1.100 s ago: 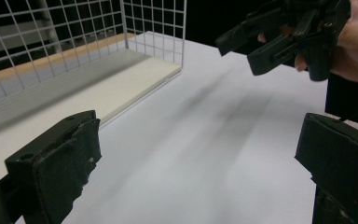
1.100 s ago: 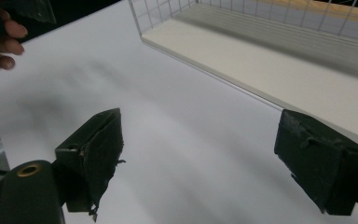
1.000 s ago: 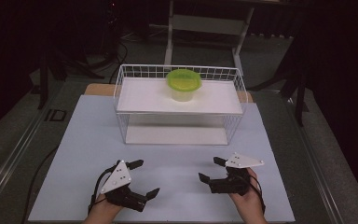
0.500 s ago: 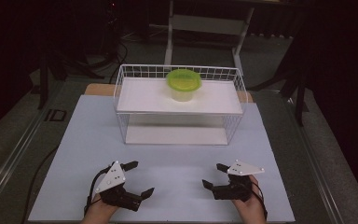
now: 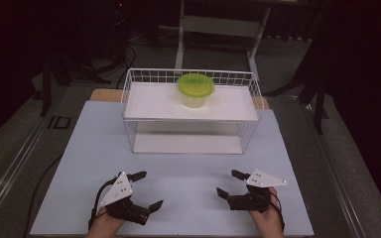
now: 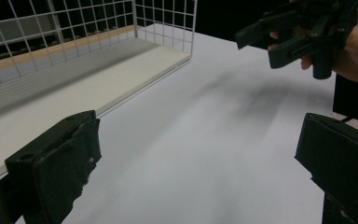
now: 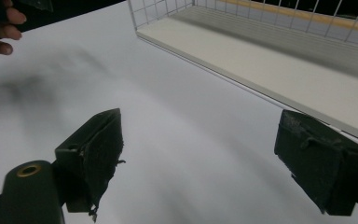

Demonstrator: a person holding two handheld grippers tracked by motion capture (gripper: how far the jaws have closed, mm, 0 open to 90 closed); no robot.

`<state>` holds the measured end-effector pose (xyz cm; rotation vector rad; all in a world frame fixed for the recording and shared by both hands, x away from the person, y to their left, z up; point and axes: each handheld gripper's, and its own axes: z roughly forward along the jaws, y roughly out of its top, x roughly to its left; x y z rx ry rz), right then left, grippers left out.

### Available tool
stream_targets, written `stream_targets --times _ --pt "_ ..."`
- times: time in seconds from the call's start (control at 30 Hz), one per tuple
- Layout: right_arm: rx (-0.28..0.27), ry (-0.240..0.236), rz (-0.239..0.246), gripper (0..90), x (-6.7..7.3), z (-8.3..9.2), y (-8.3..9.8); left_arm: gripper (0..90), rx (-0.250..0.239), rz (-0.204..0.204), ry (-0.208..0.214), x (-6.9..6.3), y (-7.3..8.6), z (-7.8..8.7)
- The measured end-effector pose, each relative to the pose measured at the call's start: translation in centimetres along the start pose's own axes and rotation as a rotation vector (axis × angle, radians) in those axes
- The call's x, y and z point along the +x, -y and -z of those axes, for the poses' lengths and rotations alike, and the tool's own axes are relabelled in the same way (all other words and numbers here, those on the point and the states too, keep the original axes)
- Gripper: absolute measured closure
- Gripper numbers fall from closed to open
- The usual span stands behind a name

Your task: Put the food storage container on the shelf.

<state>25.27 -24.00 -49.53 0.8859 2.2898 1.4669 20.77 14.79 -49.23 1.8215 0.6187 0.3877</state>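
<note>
A pale blue-white table [image 5: 188, 198] stands in a dark room, its near edge at the person's side. Closest in, the left gripper [image 5: 146, 189] and the right gripper [image 5: 229, 183] have both slid back toward that edge over the last second, the left more to the outside. Each has its jaws spread wide with nothing between them; both gripper views look along the gaping jaws onto bare table. Beyond them sits a white wire rack [image 5: 250, 94] with a lower shelf and an upper shelf. On the upper shelf, toward the back, rests the green-lidded container [image 5: 195, 89], well apart from both grippers. The retreat suggests that no reach has begun; the container looks untouched, and either gripper would have to travel forward and up to it.
</note>
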Motion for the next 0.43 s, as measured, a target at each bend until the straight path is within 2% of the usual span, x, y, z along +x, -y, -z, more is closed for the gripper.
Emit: stream_targets --times 0.43 --pt "-0.001 0.009 -0.014 15.3 -0.53 0.18 0.08 0.4 0.0 0.015 0.008 -0.24 0.04 -0.11"
